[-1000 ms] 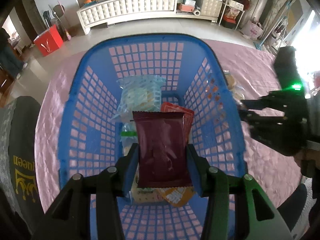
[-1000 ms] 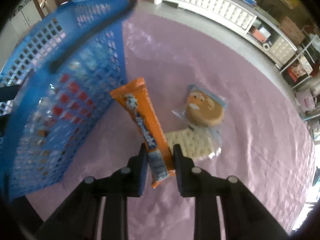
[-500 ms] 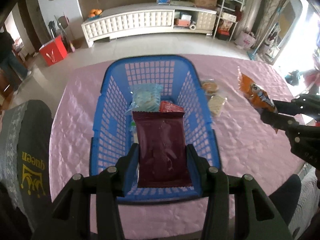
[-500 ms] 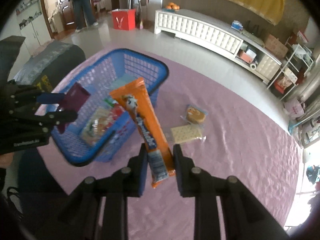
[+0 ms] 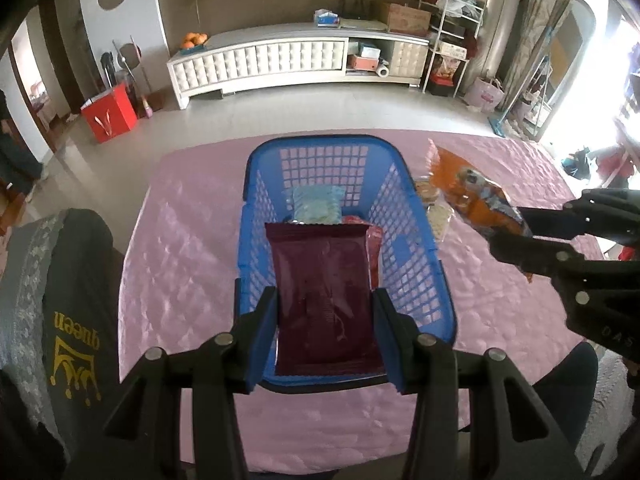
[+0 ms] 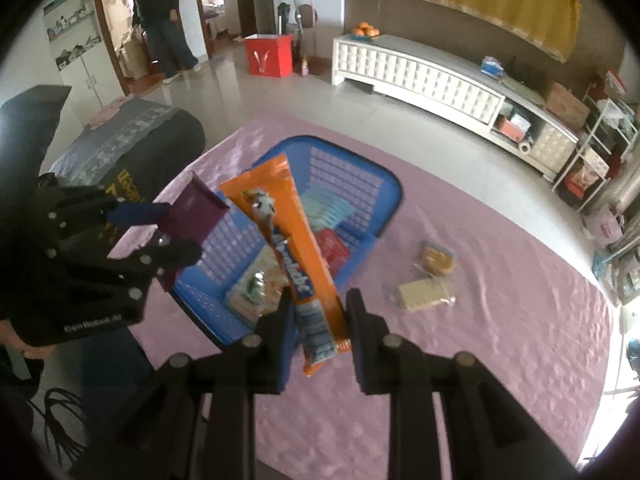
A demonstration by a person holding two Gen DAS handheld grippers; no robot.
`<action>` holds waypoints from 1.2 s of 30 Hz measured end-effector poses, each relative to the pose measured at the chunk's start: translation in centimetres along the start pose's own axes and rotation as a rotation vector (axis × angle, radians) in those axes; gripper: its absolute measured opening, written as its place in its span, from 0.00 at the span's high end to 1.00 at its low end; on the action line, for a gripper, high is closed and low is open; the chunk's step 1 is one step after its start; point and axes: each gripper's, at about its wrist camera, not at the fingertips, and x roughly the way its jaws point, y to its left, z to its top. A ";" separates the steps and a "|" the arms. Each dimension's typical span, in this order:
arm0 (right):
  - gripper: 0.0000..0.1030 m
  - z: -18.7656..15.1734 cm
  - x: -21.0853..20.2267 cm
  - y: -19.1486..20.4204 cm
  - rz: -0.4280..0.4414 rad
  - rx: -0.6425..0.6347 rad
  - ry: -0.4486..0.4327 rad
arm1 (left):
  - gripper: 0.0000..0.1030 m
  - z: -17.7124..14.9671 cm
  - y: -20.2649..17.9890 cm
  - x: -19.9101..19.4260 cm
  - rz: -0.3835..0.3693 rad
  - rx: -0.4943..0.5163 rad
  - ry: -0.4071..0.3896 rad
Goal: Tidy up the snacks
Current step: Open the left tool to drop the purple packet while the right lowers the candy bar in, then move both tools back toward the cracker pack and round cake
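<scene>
Snacks partly sorted. Left gripper [image 5: 325,330] clamps a flat maroon foil snack packet [image 5: 326,296] between its blue pads, held in the air above the near end of a blue plastic lattice basket [image 5: 412,240]. Same packet shows in the right wrist view [image 6: 196,210], raised beside the basket's left rim.

Right gripper [image 6: 318,326] is closed on the lower end of a long orange snack wrapper with blue print [image 6: 288,256]; wrapper tilts up and away over the basket's near right corner. From the left wrist view it [image 5: 476,200] hangs to the right of the basket, off the cloth.

Basket sits on a pink quilted tablecloth [image 5: 180,240]. Inside: a pale blue biscuit pack [image 5: 316,204] at the far end, a red packet [image 6: 332,250] mid-basket, a clear-wrapped pack with green print [image 6: 256,288] near end.

On the cloth right of the basket, well apart from it: a round brown biscuit in clear wrap [image 6: 438,258] and just beside it a square pale cracker pack [image 6: 424,294].
</scene>
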 end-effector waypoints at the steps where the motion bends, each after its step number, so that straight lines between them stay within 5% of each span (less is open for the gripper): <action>1: 0.72 0.4 0.5 0.3 0.002 -0.001 0.004 | 0.57 -0.1 0.4 0.1 -0.004 -0.005 0.000; 11: 0.72 2.0 6.0 1.6 0.032 0.035 0.088 | 0.57 -0.1 2.0 4.7 -0.049 0.000 0.062; 17: 0.72 2.1 8.0 2.1 0.031 0.030 0.123 | 0.41 0.0 2.7 5.8 -0.048 -0.006 0.061; 26: 0.72 1.8 9.7 3.5 0.070 0.015 0.184 | 0.38 -1.3 3.6 5.3 -0.007 -0.028 0.076; 29: 0.63 1.5 10.0 4.0 0.035 -0.009 0.208 | 0.38 -1.8 3.8 4.5 0.010 -0.039 0.076; 31: 0.31 1.2 9.3 4.0 -0.002 -0.027 0.194 | 0.38 -2.0 3.6 3.7 0.010 -0.032 0.071; 36: 0.22 0.1 6.0 3.0 0.002 -0.013 0.122 | 0.38 -1.8 2.3 1.9 0.009 -0.023 0.054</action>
